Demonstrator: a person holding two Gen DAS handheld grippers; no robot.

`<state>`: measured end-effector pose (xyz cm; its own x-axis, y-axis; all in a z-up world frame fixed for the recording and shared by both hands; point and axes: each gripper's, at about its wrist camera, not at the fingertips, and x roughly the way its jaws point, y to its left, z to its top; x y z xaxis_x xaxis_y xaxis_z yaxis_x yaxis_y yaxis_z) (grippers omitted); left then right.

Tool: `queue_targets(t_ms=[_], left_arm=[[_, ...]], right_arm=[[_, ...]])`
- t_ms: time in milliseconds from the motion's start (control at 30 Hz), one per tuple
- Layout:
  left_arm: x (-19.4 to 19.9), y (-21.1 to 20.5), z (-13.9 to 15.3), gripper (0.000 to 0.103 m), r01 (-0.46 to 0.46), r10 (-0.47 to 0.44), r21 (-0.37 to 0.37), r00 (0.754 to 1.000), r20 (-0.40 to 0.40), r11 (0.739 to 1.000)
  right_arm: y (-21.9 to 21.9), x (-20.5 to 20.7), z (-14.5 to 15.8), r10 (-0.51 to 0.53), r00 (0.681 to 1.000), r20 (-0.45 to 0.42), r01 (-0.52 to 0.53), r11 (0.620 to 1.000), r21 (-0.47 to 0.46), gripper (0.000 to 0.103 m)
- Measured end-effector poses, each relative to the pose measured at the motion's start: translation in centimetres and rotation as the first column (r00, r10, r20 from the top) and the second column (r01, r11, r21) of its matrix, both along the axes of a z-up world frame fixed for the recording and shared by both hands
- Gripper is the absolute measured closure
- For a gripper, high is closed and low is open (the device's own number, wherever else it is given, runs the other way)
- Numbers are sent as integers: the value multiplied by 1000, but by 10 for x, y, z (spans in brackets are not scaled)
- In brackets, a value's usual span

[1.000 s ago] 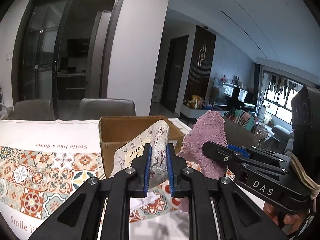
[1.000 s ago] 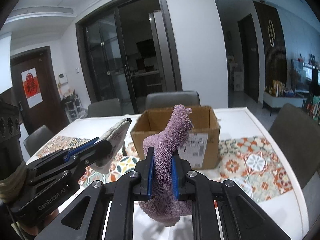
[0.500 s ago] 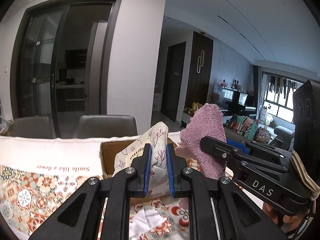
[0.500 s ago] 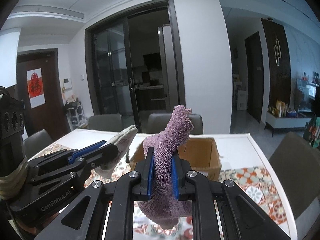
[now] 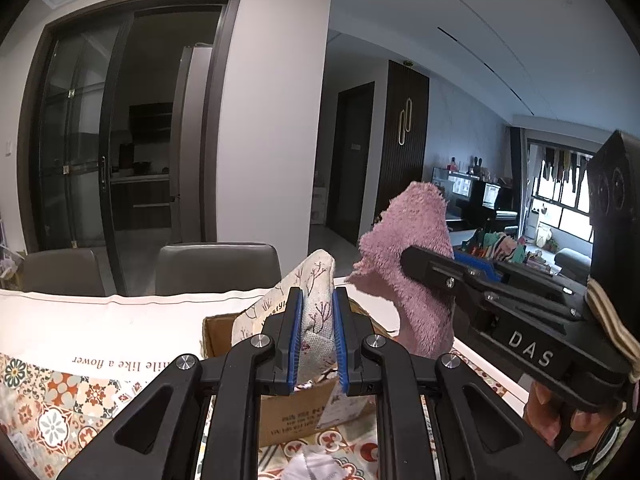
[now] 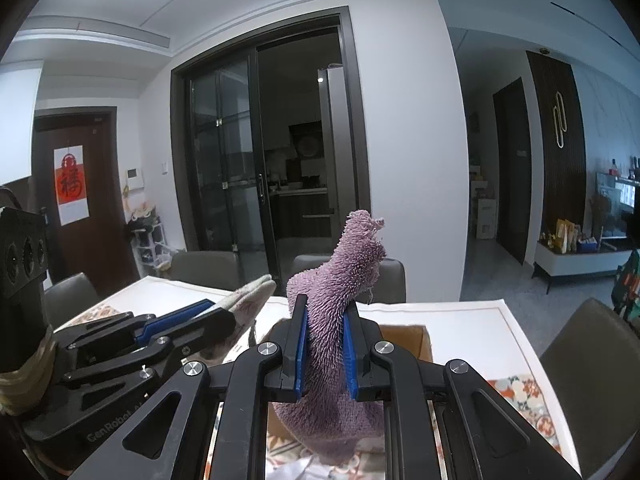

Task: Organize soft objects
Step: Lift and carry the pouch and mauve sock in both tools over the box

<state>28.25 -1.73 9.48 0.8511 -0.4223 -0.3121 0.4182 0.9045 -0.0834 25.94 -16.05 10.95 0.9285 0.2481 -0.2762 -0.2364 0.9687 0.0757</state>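
My left gripper (image 5: 317, 300) is shut on a beige cloth printed with red branches (image 5: 316, 280), whose top sticks up between the blue pads. My right gripper (image 6: 324, 316) is shut on a fluffy purple towel (image 6: 340, 280) that stands up above the pads and hangs below them. Both are held in the air above an open cardboard box (image 5: 296, 412) on the table. In the left wrist view the right gripper (image 5: 420, 264) with the purple towel (image 5: 408, 256) is at the right. In the right wrist view the left gripper (image 6: 228, 312) with the beige cloth (image 6: 252, 292) is at the left.
The table carries a patterned tile-print cloth (image 5: 48, 408) with a white border. A white crumpled piece (image 5: 316, 464) lies in front of the box. Grey chairs (image 5: 216, 268) stand at the far side, one chair (image 6: 588, 352) at the right. A person's hand (image 5: 560, 412) grips the right tool.
Both grippers have risen with their cloths still clamped. The box and table have sunk lower in both views, and more of the wall and ceiling shows.
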Motion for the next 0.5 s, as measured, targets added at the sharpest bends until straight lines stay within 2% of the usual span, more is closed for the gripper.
queue_targets(t_ms=[500], left_arm=[[50,-10,-12,87,2,-1,13,999,-40,1000]], right_arm=[[-2,58,-4,-12,1000,11,12,1000,-13,86]])
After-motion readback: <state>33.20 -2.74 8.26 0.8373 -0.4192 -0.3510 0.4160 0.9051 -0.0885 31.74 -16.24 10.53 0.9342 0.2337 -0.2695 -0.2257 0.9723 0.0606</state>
